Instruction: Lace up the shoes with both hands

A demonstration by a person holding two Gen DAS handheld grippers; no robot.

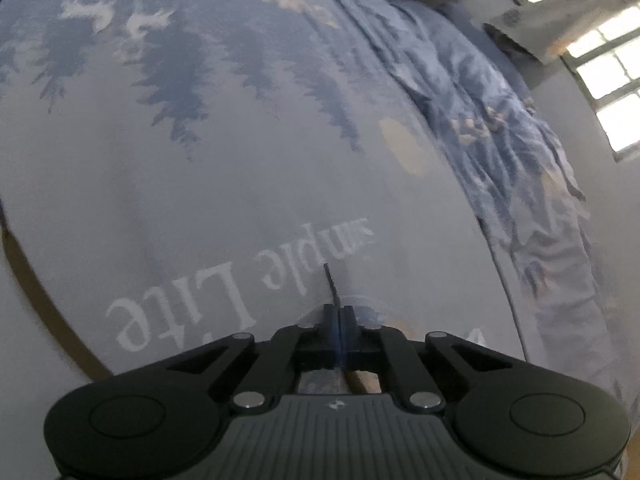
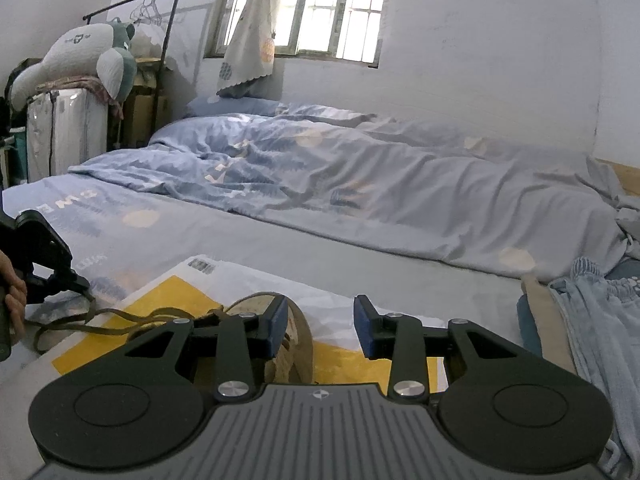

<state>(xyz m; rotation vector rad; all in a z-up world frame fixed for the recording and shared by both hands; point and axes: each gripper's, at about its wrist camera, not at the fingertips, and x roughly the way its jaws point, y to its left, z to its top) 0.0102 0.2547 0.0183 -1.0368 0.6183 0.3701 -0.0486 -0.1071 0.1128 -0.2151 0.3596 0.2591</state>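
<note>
Left claw [image 1: 339, 314] pinches lace tip [image 1: 330, 280]; right claw [image 2: 320, 326] spread above shoe [image 2: 298, 340].

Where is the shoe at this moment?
In the right wrist view, the shoe lies on the yellow-and-white bag, just behind the open right gripper.

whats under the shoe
A white and yellow plastic bag lies under the shoe, spread on the bed sheet. The right claw covers most of the shoe, so its sole contact is hidden.
</note>
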